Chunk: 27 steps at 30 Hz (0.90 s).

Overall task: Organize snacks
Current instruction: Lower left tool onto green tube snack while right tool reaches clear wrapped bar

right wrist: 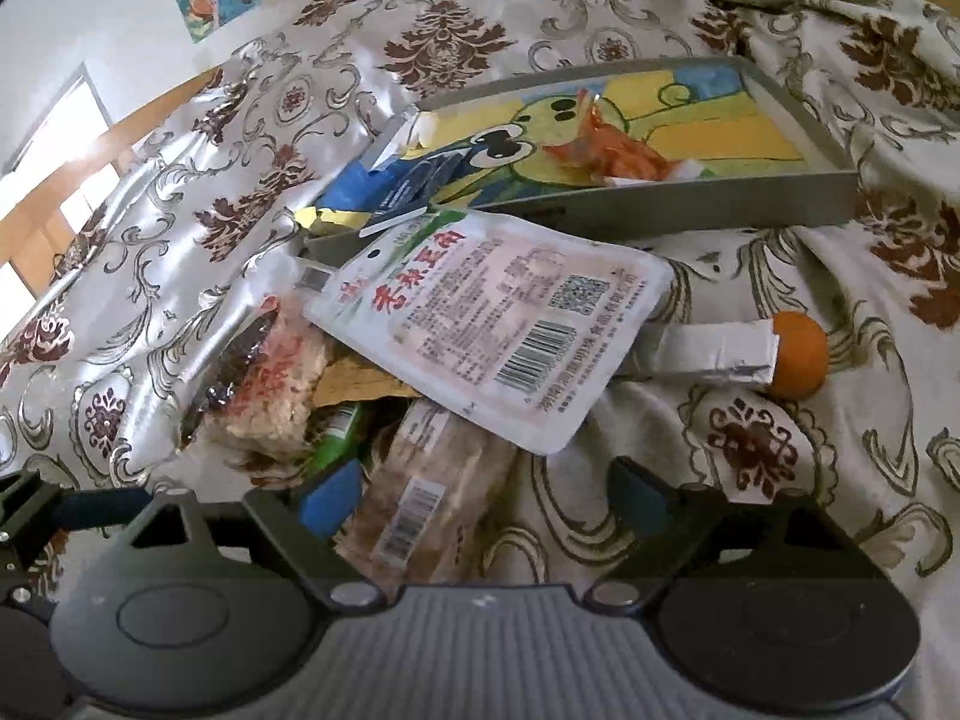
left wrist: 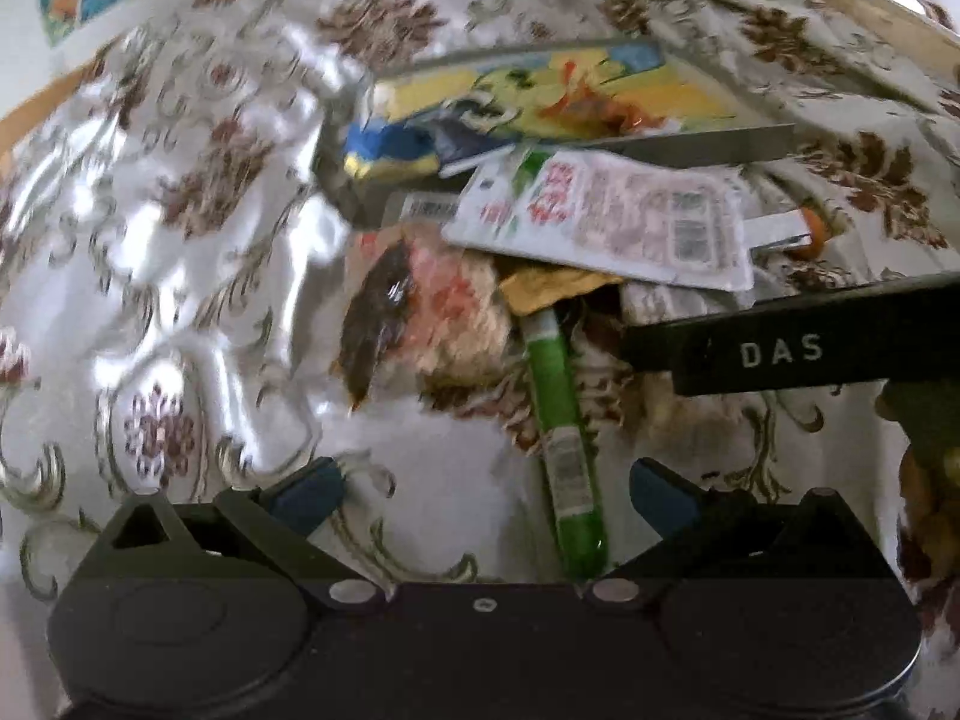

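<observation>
While the snack pile point(right wrist: 420, 360) sits on the patterned cloth point(right wrist: 750, 450) just in front of the grey tray point(right wrist: 828, 198), we see a white pouch point(right wrist: 498, 324) on top, w/ a green stick pack point(left wrist: 567, 438) & pinkish packets under it. Our right gripper point(right wrist: 480, 498) is spread wide over a pale barcode packet point(right wrist: 420, 504), pads not pressing it. Left gripper point(left wrist: 483, 492) also wide apart, empty, straddling the green stick. An orange ball point(right wrist: 801, 354) lies beside the pile.
</observation>
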Tool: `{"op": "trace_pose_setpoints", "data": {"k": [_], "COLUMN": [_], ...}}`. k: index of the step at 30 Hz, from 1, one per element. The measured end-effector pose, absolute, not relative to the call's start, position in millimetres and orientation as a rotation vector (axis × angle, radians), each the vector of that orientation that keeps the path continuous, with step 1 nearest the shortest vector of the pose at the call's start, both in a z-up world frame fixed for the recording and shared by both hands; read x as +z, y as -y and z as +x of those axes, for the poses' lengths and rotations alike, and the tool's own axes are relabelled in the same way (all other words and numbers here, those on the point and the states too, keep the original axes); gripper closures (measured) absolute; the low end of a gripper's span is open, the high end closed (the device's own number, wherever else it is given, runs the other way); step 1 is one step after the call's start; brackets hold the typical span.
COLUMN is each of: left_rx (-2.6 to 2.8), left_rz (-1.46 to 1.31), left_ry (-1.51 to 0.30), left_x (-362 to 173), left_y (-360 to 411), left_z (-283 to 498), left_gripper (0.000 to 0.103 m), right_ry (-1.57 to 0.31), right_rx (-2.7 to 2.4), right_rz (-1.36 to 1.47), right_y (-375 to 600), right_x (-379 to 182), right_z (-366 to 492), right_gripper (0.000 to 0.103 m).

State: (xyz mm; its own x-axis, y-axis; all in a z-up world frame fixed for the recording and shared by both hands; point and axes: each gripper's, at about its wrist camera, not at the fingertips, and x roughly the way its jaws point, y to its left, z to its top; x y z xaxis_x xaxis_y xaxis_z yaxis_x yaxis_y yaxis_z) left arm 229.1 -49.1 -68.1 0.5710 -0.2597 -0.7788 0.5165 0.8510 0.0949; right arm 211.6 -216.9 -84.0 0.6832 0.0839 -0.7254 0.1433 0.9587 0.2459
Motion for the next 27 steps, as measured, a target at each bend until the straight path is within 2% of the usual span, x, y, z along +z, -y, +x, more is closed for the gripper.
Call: {"op": "trace_pose_setpoints", "data": {"k": [4,8,16,20,22,24,27], "left_rx": [-0.511,-0.516,-0.539,-0.548,-0.56,-0.575,-0.588], "left_rz": [0.314,0.28,0.139,0.106,0.117,0.134,0.159], "left_ry": [-0.841,-0.857,-0.877,-0.874,-0.874,-0.874,-0.875], "left_x": [-67.0,-69.2,-72.5,-73.8,-74.9,-76.9,-80.6], "left_y": [51.6,48.7,44.9,45.0,47.9,52.0,56.5], "left_z": [229.8,232.5,246.9,250.1,250.6,250.9,252.0], "left_gripper": [0.007,0.014,0.034,0.045,0.055,0.064,0.066], "right_ry": [-0.871,-0.879,-0.918,-0.894,-0.888,-0.888,-0.876], "right_rx": [-0.065,-0.076,-0.051,-0.029,-0.011,0.003,0.01], "right_rz": [0.31,0.343,0.358,0.344,0.342,0.343,0.331], "right_y": [222.8,233.1,232.4,228.6,225.7,223.9,222.6], "right_x": [-77.7,-76.4,-82.0,-80.0,-78.9,-78.4,-77.5], "right_z": [208.2,202.5,207.9,207.0,206.5,206.4,205.2], "right_gripper": [0.017,0.017,0.018,0.032,0.041,0.044,0.046]}}
